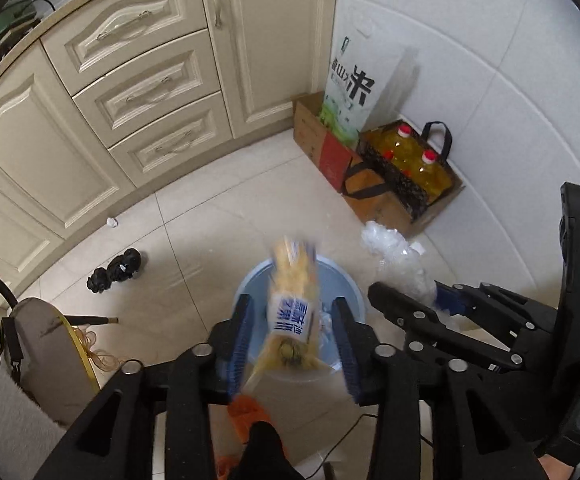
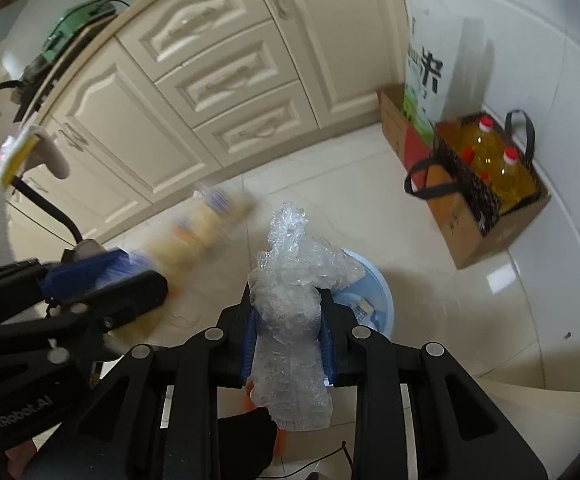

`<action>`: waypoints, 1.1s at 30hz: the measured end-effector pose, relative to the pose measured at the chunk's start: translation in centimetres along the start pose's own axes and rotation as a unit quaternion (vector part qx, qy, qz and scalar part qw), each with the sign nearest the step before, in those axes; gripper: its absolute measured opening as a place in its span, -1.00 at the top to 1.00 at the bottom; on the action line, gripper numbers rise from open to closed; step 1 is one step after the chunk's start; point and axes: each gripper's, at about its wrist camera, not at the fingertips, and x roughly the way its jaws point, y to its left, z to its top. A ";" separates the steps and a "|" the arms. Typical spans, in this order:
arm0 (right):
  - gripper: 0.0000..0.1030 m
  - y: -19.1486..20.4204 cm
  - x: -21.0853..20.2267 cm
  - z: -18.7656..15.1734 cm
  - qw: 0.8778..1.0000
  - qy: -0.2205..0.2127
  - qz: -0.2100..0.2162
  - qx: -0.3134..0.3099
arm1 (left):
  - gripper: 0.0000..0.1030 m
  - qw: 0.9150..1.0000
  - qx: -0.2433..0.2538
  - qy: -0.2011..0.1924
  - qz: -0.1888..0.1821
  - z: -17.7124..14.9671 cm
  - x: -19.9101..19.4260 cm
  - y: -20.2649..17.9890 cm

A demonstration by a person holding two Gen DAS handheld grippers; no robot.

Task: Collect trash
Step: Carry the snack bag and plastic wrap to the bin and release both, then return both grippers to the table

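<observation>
My left gripper stood apart around a blurred yellow packet above the blue bin; my right gripper clamped crumpled clear plastic.

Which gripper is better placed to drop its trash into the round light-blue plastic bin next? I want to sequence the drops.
Left. The left gripper is open directly over the light-blue bin, its yellow snack wrapper loose between the jaws. The right gripper grips crumpled clear plastic beside the bin.

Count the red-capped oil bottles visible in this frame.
2. Both oil bottles stand in the patterned tote bag by the wall: one nearer the rice sack, one behind it. More may be hidden in the bag.
</observation>
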 end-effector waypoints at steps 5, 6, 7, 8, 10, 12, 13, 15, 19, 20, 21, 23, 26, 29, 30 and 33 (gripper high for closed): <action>0.48 -0.7 1.1 0.2 1.000 0.003 0.003 0.014 | -0.23 1.000 -0.008 -0.010 0.023 -0.7 2.1 -0.5; 0.48 -0.7 1.2 0.2 1.000 0.004 0.005 0.016 | -0.26 1.000 -0.010 -0.012 0.027 -0.8 2.1 -0.5; 0.47 -0.6 1.4 0.3 1.000 0.004 0.008 0.017 | -0.27 0.999 -0.013 -0.013 0.031 -0.9 2.2 -0.6; 0.45 -0.5 1.5 0.5 1.000 0.004 0.011 0.018 | -0.29 0.999 -0.014 -0.015 0.033 -0.9 2.5 -0.8; 0.43 -0.2 1.6 0.8 1.000 0.000 0.016 0.020 | -0.31 0.999 -0.018 -0.018 0.039 -1.0 2.6 -0.7; 0.42 0.1 1.6 1.2 1.000 -0.006 0.021 0.022 | -0.32 0.999 -0.025 -0.023 0.042 -1.0 2.4 -0.6; 0.38 0.3 1.5 1.4 1.000 -0.009 0.019 0.023 | -0.32 0.998 -0.029 -0.025 0.043 -1.1 2.2 -0.5; 0.06 0.7 1.2 1.7 1.000 -0.014 0.012 0.021 | -0.32 0.998 -0.035 -0.030 0.044 -1.3 1.2 -0.2; -0.41 1.4 -0.2 2.2 0.999 -0.029 0.008 0.020 | -0.37 0.997 -0.045 -0.046 0.042 -1.8 -0.7 0.2; -0.42 1.7 -0.7 2.2 0.999 -0.033 0.008 0.018 | -0.38 0.997 -0.046 -0.049 0.042 -2.1 -1.3 0.3; -0.42 1.9 -1.1 2.2 0.999 -0.036 0.007 0.017 | -0.39 0.997 -0.048 -0.054 0.040 -2.3 -2.0 0.4; -0.42 2.7 -2.5 2.3 0.999 -0.046 0.006 0.011 | -0.40 0.996 -0.051 -0.068 0.036 -3.0 -3.7 0.5; -0.42 4.1 -5.2 2.4 0.998 -0.066 0.008 0.004 | -0.41 0.993 -0.054 -0.096 0.032 -4.6 -7.6 1.0; -0.43 6.5 -8.5 2.5 0.995 -0.094 0.012 -0.014 | -0.45 0.988 -0.061 -0.142 0.021 -6.8 -12.5 2.1; -0.44 7.7 -9.8 2.5 0.994 -0.105 0.015 -0.024 | -0.53 0.985 -0.066 -0.158 0.019 -7.7 -14.1 2.7; -0.55 11.3 -13.0 2.4 0.990 -0.132 0.026 -0.052 | -0.69 0.972 -0.084 -0.215 0.033 -10.7 -19.6 4.9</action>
